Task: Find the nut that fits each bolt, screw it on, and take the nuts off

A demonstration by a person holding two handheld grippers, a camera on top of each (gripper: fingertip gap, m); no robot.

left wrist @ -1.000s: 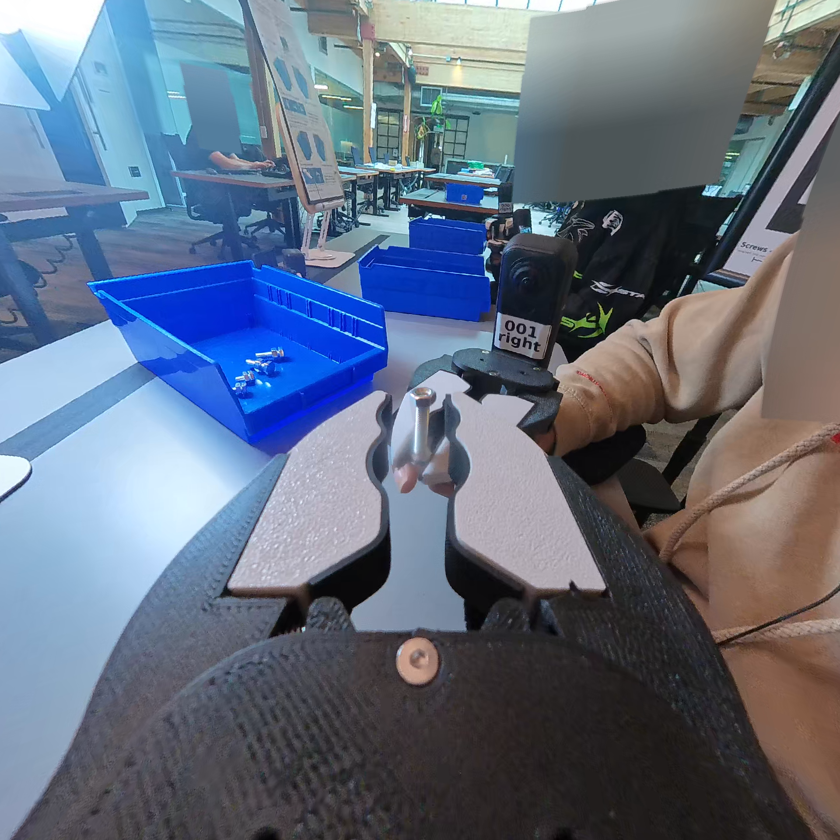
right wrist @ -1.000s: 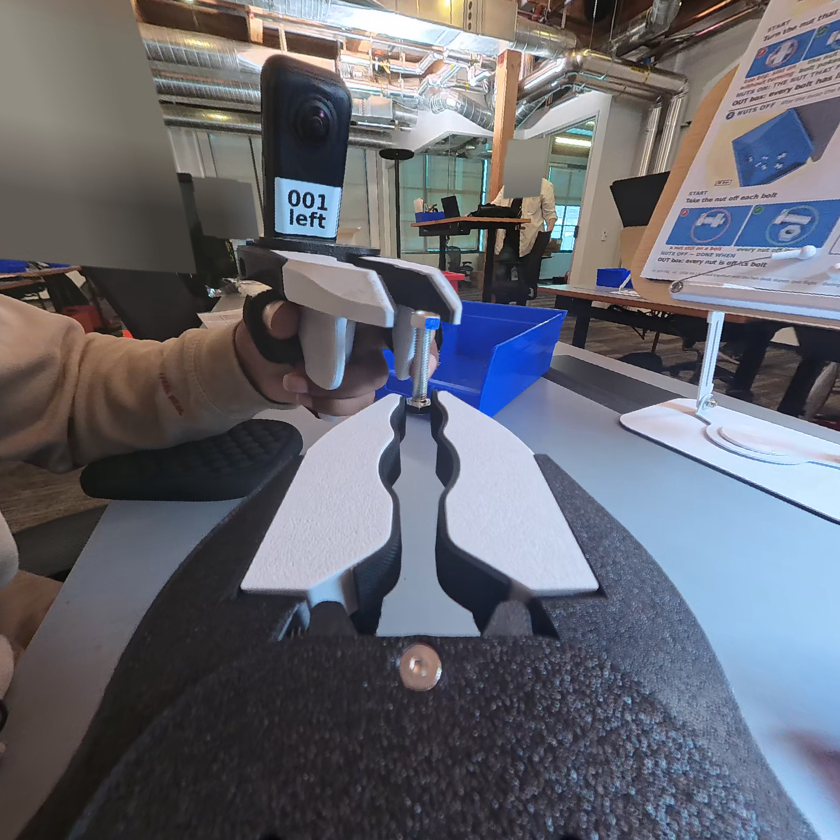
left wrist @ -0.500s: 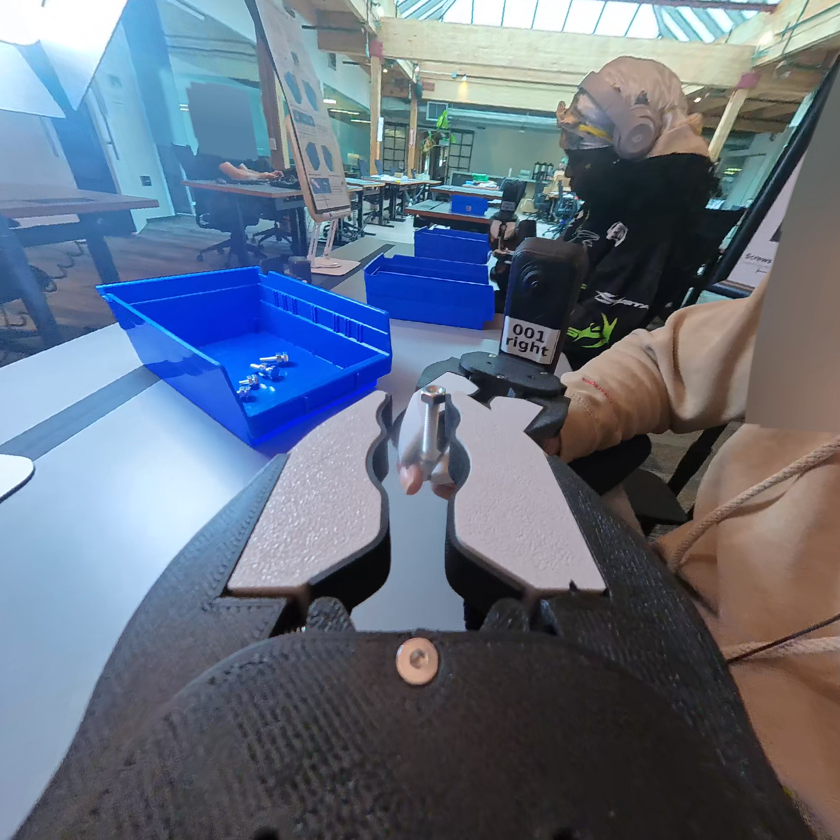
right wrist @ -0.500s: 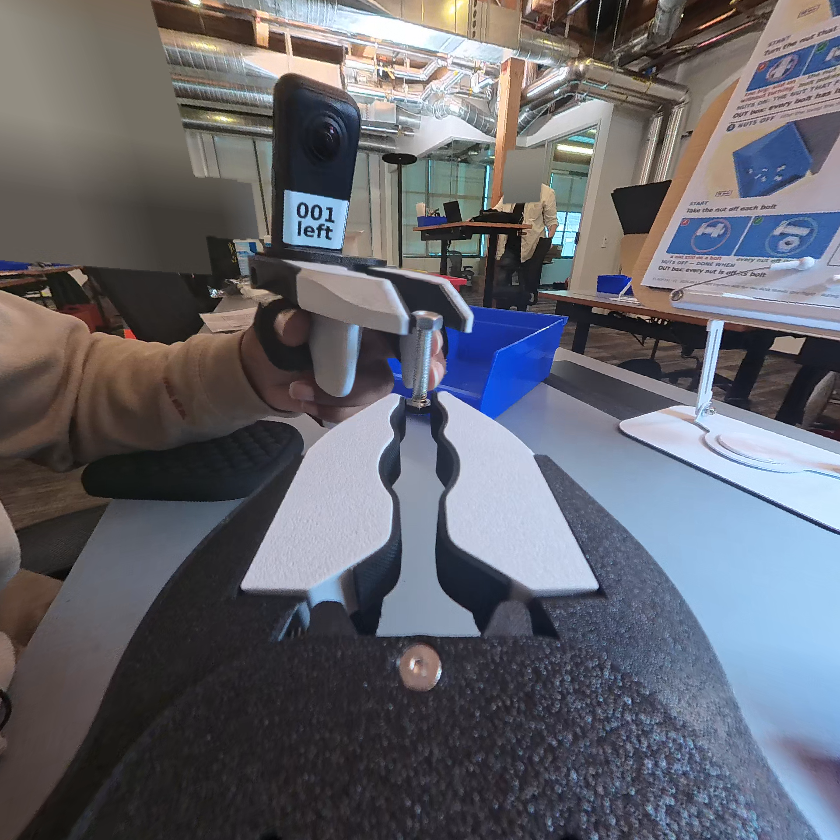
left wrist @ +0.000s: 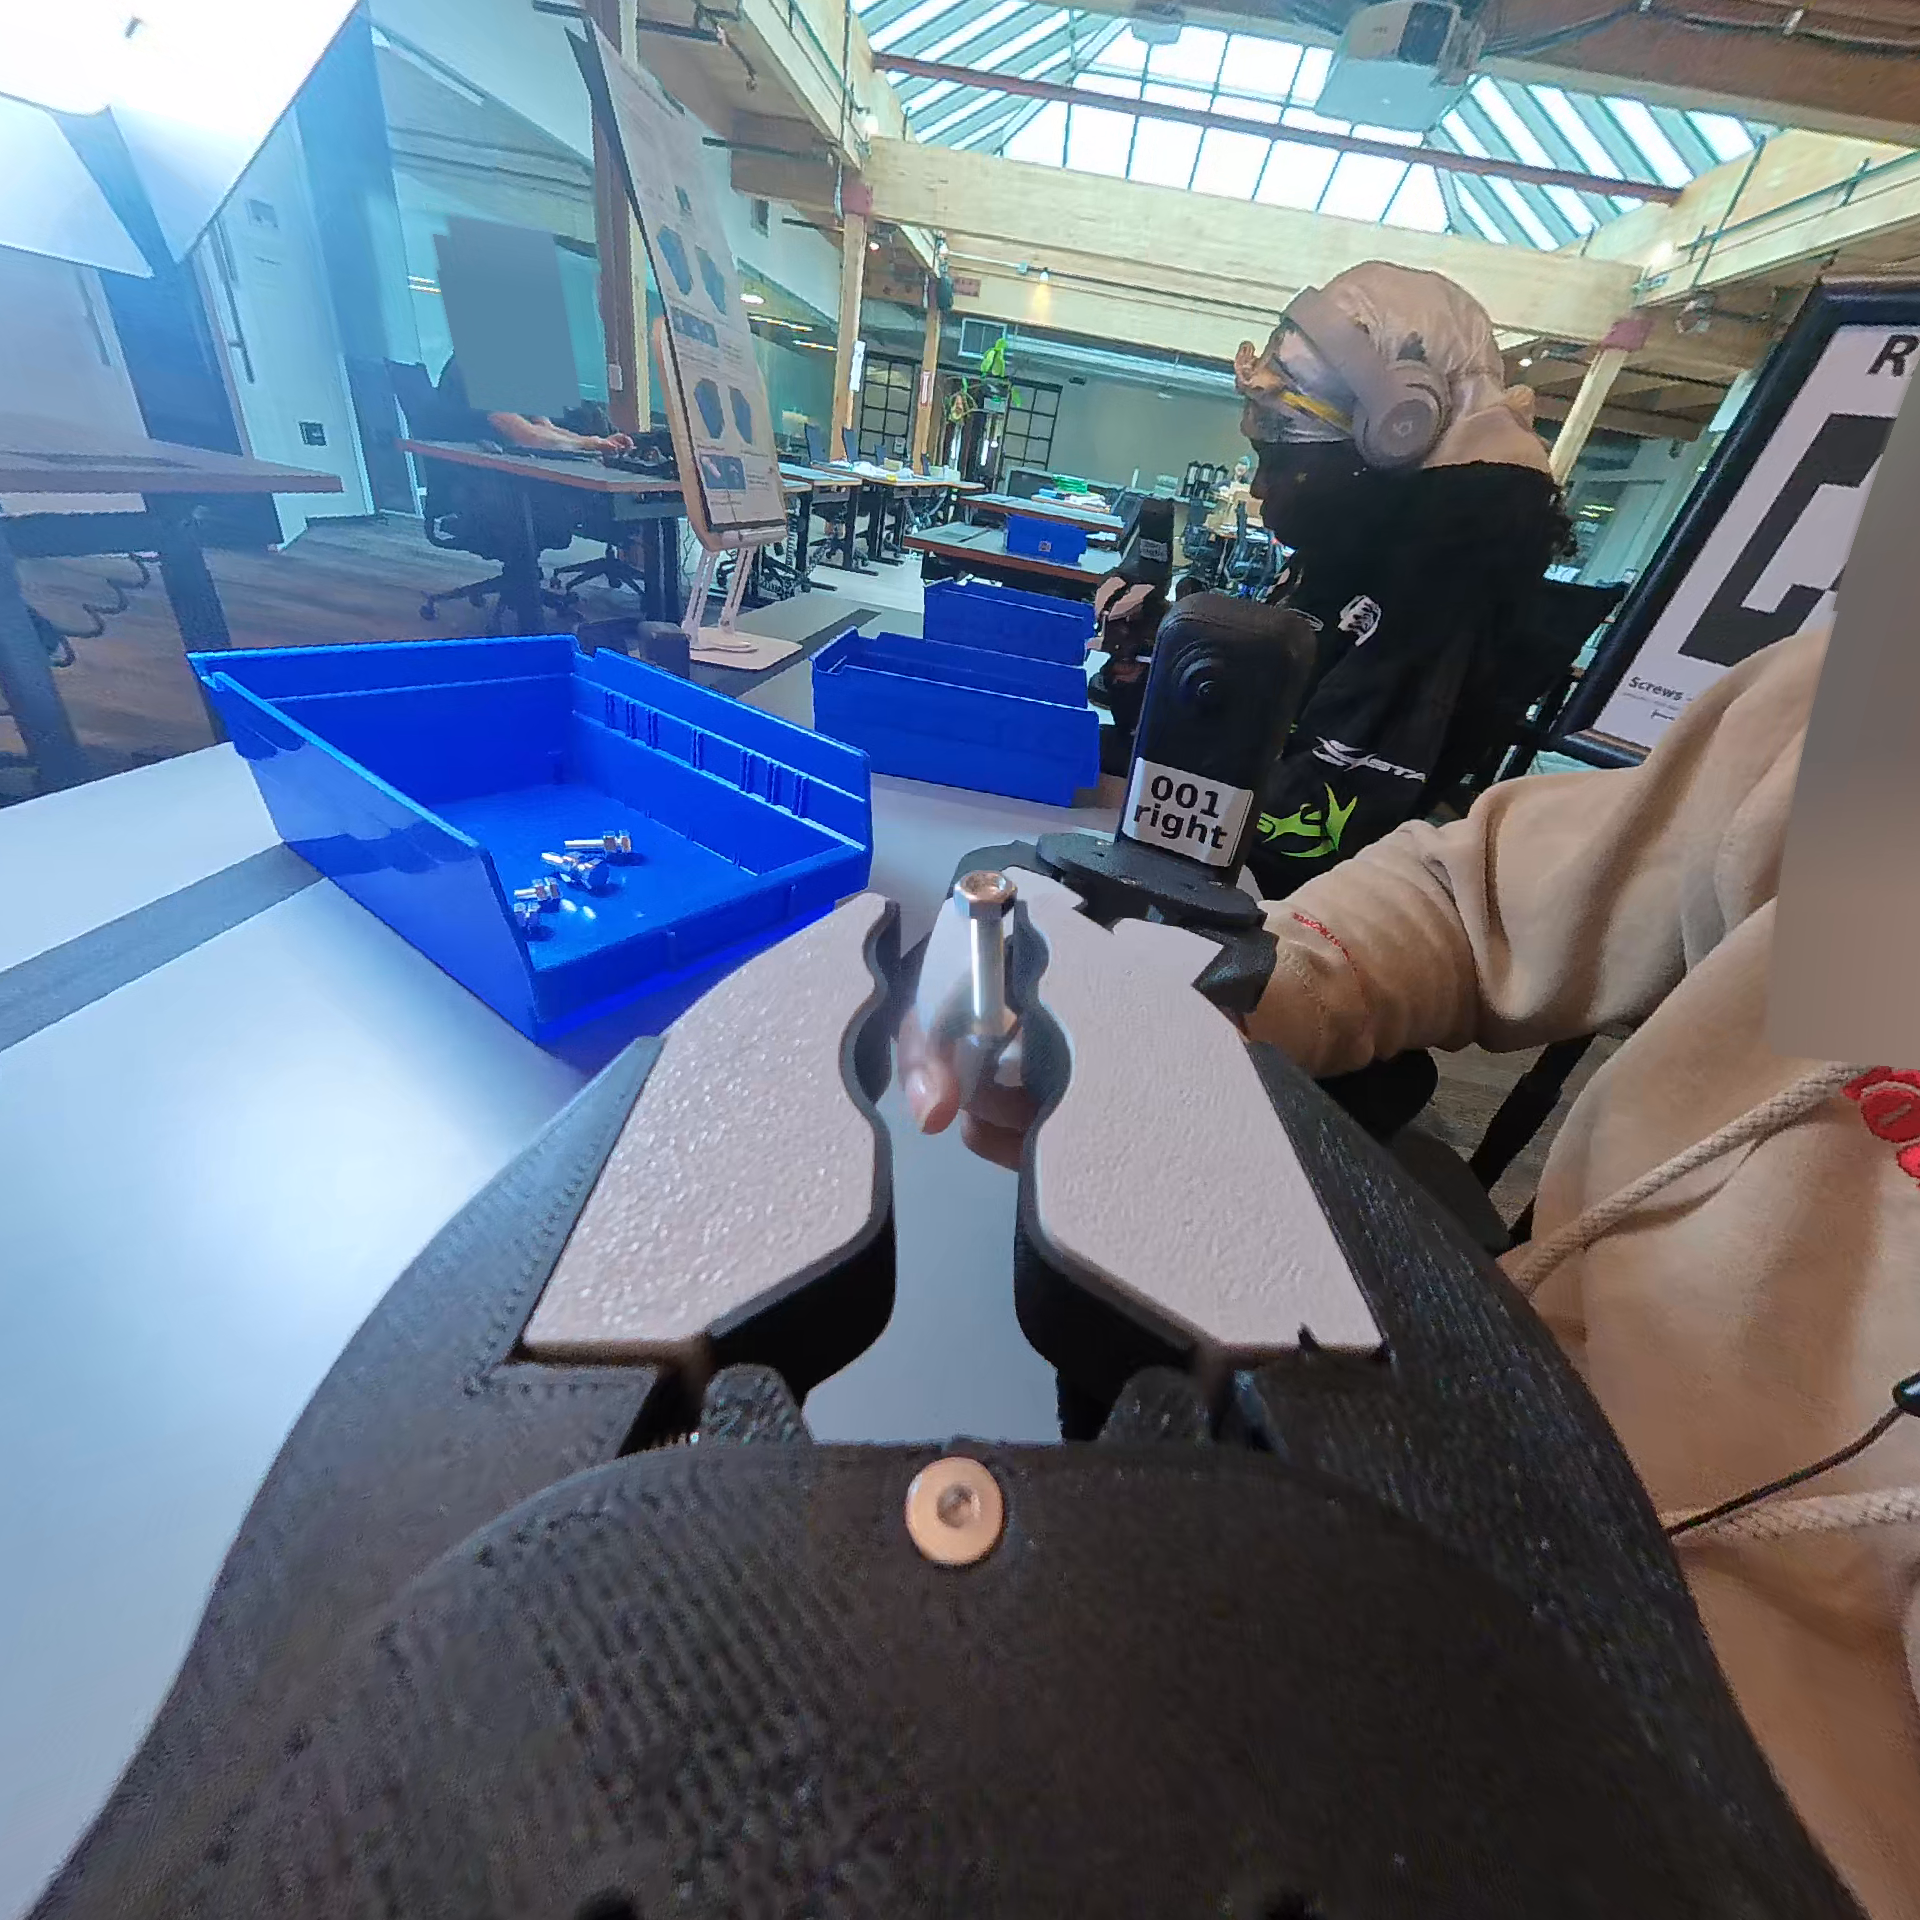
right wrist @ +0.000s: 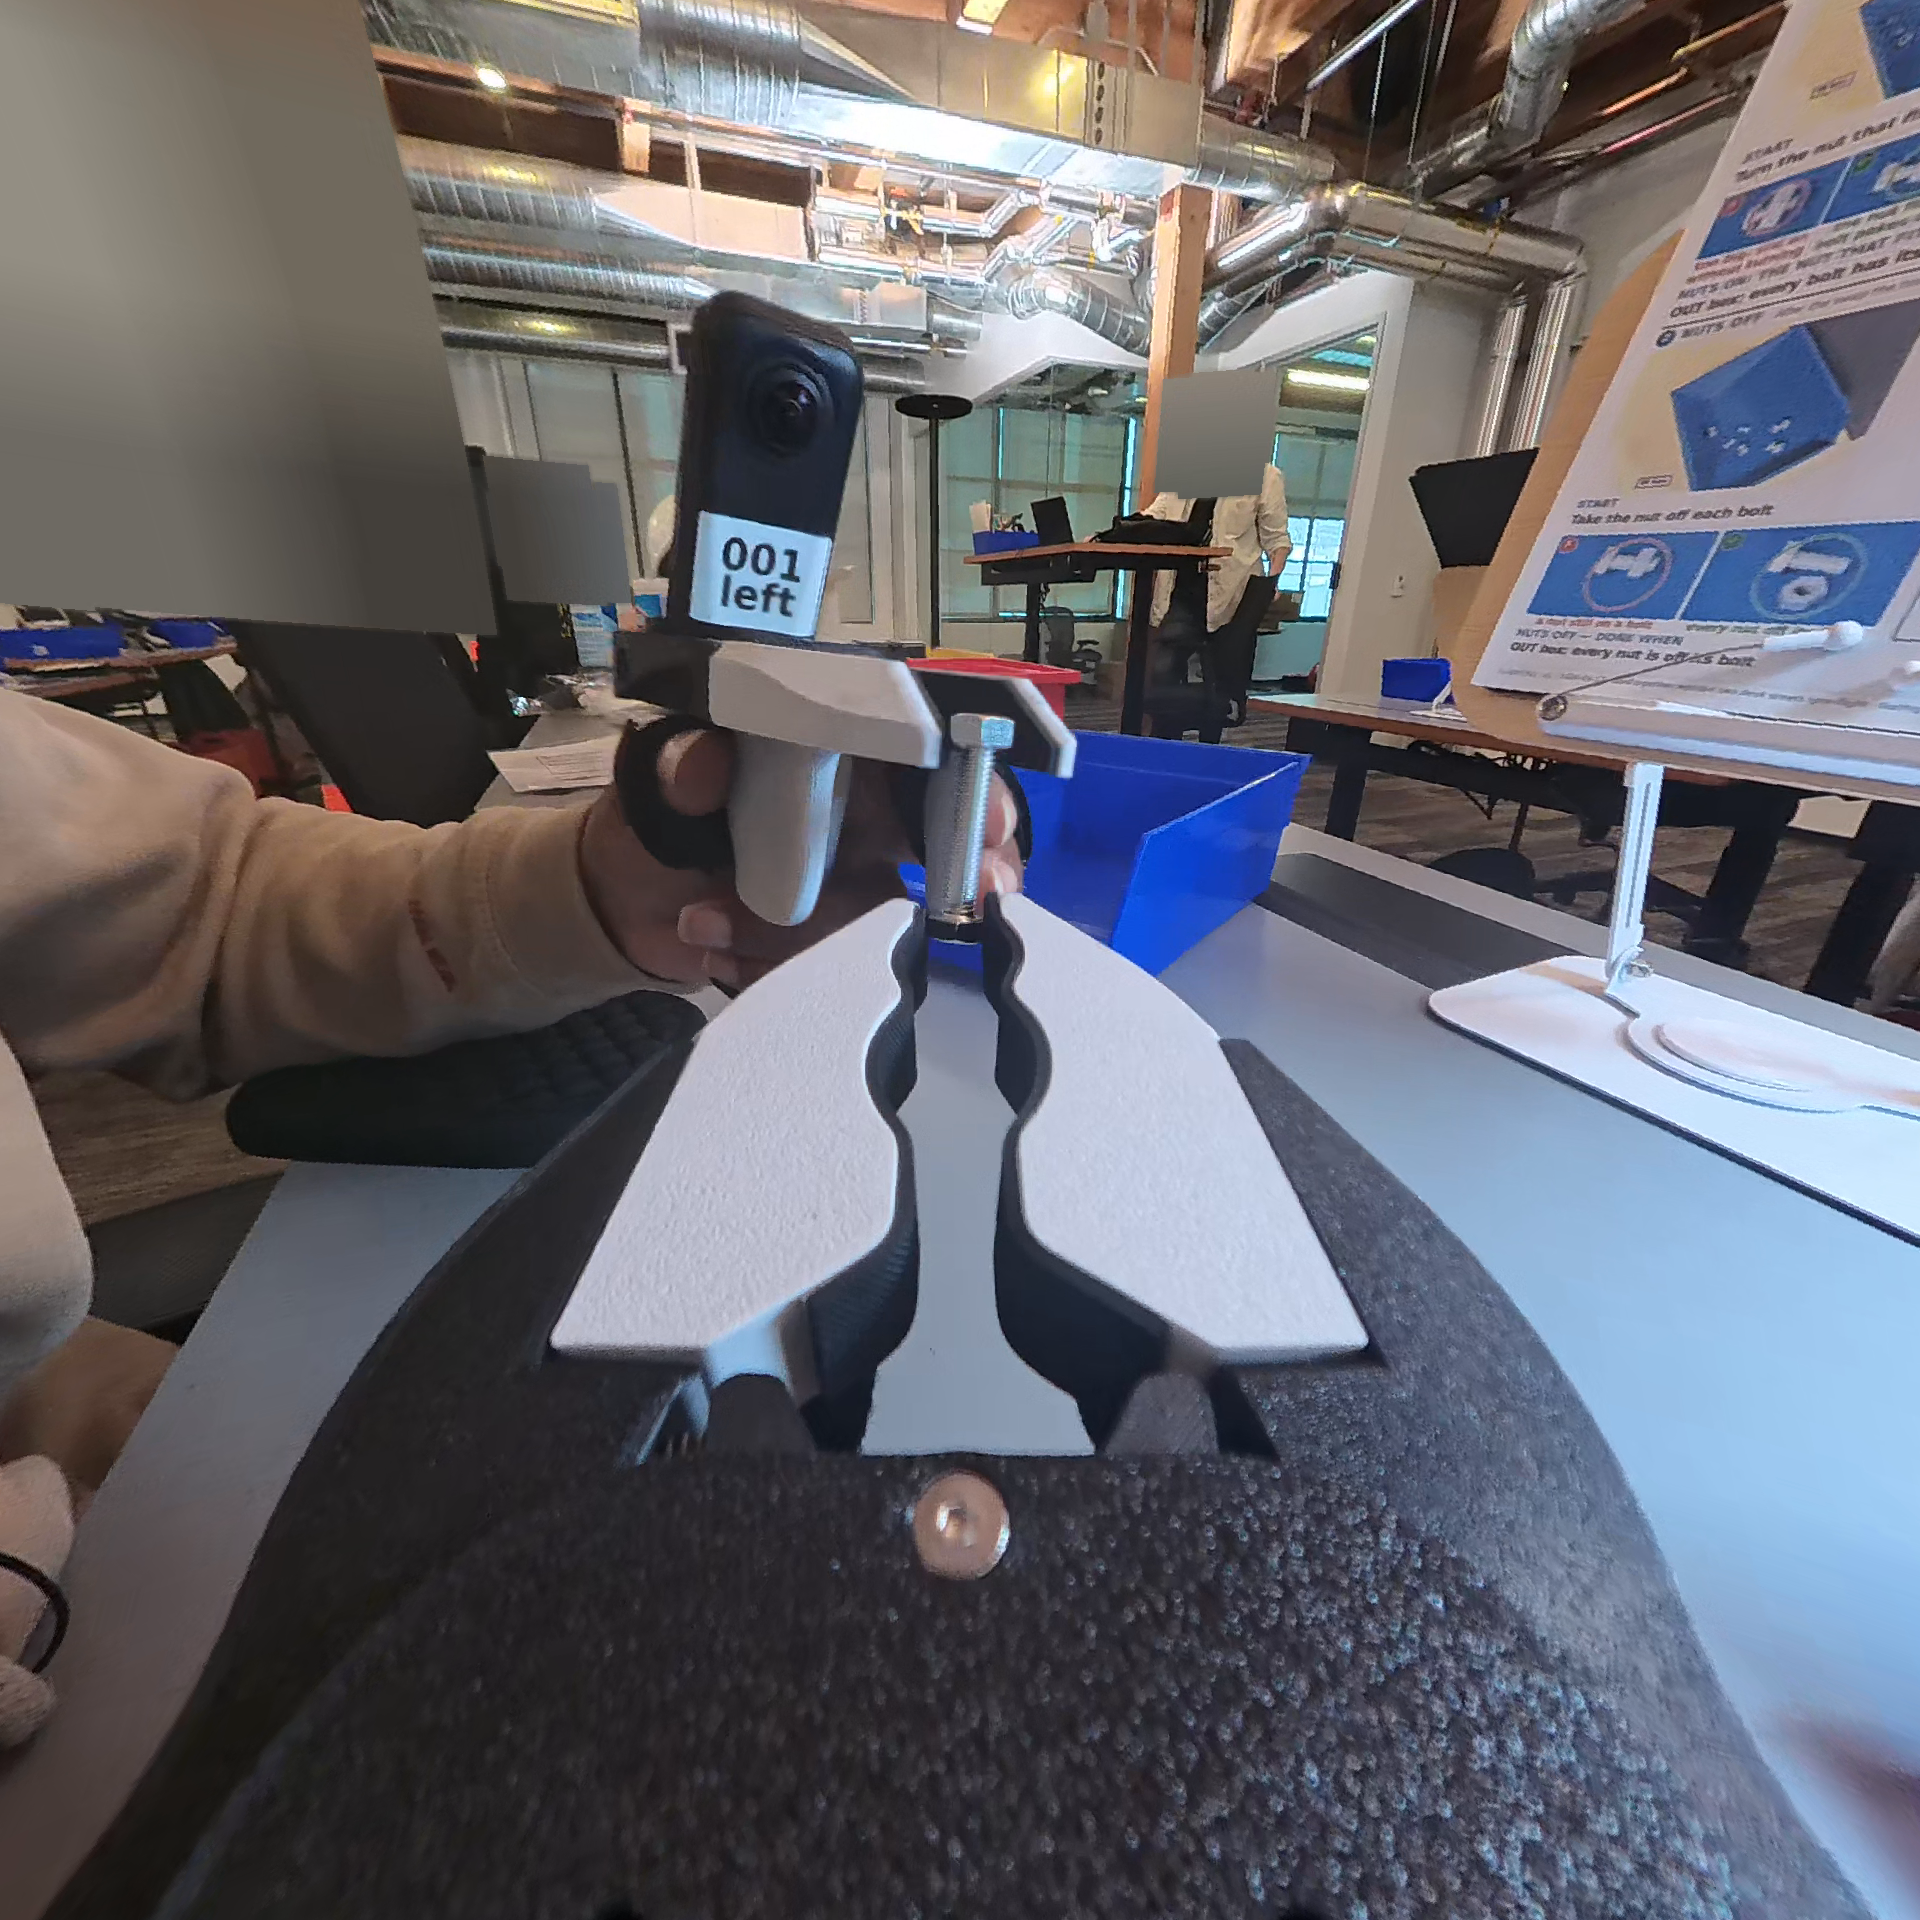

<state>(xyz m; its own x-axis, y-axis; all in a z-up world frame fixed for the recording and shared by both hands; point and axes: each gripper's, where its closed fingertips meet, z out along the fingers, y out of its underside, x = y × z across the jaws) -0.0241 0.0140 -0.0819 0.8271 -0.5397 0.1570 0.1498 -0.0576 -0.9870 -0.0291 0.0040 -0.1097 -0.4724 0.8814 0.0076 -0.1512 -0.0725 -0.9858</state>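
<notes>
A silver bolt (right wrist: 966, 821) stands upright between my two grippers. My left gripper (left wrist: 956, 925) is shut on the bolt's head (left wrist: 982, 894); it also shows in the right wrist view (right wrist: 831, 707), with the head pinched at its tips. My right gripper (right wrist: 958, 920) is shut on a nut (right wrist: 954, 918) at the bolt's lower end. In the left wrist view the right gripper (left wrist: 1143, 883) sits just behind the bolt, its tips hidden. Both are held above the grey table (left wrist: 208, 1091).
An open blue bin (left wrist: 343, 790) with several small bolts (left wrist: 577, 862) stands on the table to the left; it also shows in the right wrist view (right wrist: 1164, 821). More blue bins (left wrist: 956, 717) stand behind. A white sign stand (right wrist: 1662, 997) is at right. A person in black (left wrist: 1392, 623) sits beyond. The grippers are tip to tip, or close to it.
My left gripper has tilted upward and swung slightly around the bolt while staying shut on its head. My right gripper has stayed on the nut at the bolt's lower end.
</notes>
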